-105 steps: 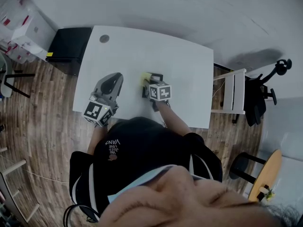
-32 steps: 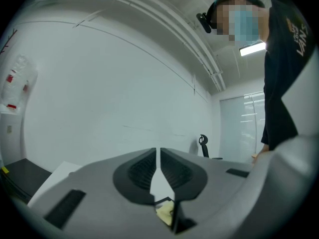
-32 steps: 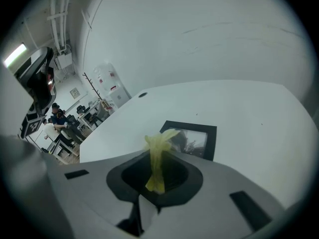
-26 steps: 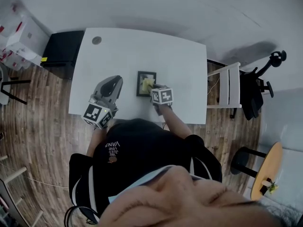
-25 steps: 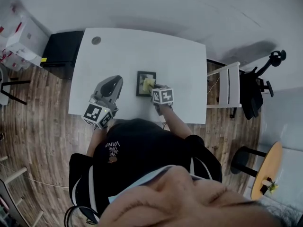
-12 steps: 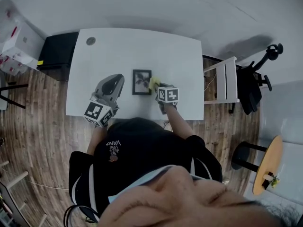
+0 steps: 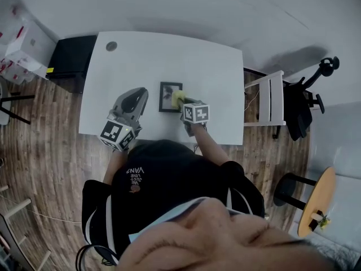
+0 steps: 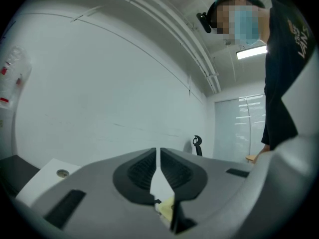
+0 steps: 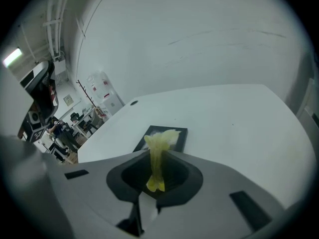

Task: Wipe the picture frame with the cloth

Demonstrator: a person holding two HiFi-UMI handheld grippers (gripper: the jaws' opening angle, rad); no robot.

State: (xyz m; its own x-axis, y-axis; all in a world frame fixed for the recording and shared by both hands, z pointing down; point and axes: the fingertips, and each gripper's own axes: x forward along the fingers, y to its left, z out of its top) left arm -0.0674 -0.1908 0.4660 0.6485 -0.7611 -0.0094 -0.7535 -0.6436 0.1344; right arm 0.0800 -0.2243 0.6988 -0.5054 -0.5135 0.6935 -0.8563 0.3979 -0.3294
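Note:
A small black picture frame (image 7: 166, 96) lies flat on the white table (image 7: 214, 72). My right gripper (image 7: 181, 102) is shut on a yellow cloth (image 7: 178, 98), whose bunched end rests on the frame's right part. In the right gripper view the cloth (image 9: 158, 156) stands up between the jaws and covers the middle of the frame (image 9: 180, 138). My left gripper (image 7: 137, 94) sits to the left of the frame, apart from it, near the table's front edge. In its own view the left gripper (image 8: 158, 167) is shut with nothing between the jaws.
A round cable hole (image 7: 111, 46) sits near the table's far left corner. A black cabinet (image 7: 70, 61) stands to the left of the table, a white chair (image 7: 271, 100) and a black office chair (image 7: 307, 103) to the right. White boxes (image 7: 22, 44) are stacked at far left.
The right gripper has carried the cloth left, from just beyond the frame's right edge back onto the frame. The left gripper has stayed put.

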